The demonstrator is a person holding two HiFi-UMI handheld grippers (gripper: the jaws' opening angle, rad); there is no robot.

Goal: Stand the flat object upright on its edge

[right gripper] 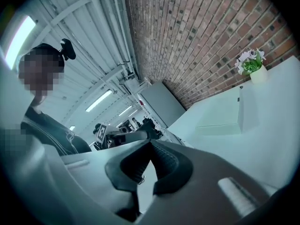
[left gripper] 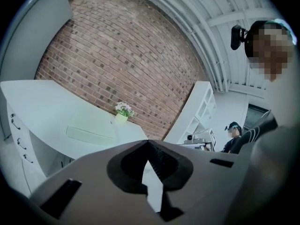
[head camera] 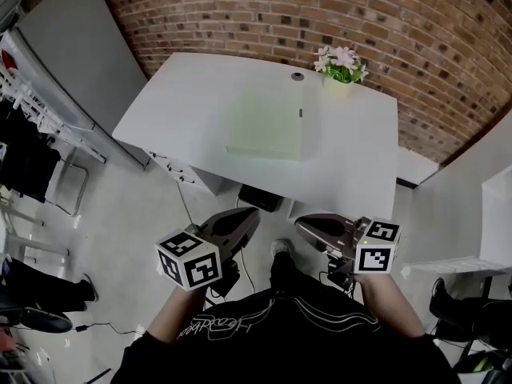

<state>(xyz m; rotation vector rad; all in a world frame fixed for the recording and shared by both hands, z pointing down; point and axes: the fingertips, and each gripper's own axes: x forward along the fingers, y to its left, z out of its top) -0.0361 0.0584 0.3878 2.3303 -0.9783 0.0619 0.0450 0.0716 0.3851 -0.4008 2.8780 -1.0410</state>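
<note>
The flat object, a pale green slab (head camera: 268, 126), lies flat near the middle of the white table (head camera: 192, 94). It also shows low on the tabletop in the left gripper view (left gripper: 91, 136) and in the right gripper view (right gripper: 220, 121). My left gripper (head camera: 254, 214) and right gripper (head camera: 300, 222) are held side by side close to my body, short of the table's near edge and well away from the slab. Both are shut with nothing between the jaws; the tips meet in the left gripper view (left gripper: 148, 142) and in the right gripper view (right gripper: 150, 142).
A small pot of flowers (head camera: 342, 66) stands at the table's far edge by the brick wall, with a small grey disc (head camera: 298, 76) beside it. Drawers (head camera: 172, 166) hang under the table's left front. A grey partition (head camera: 72, 54) stands left, white shelving (head camera: 496, 214) right.
</note>
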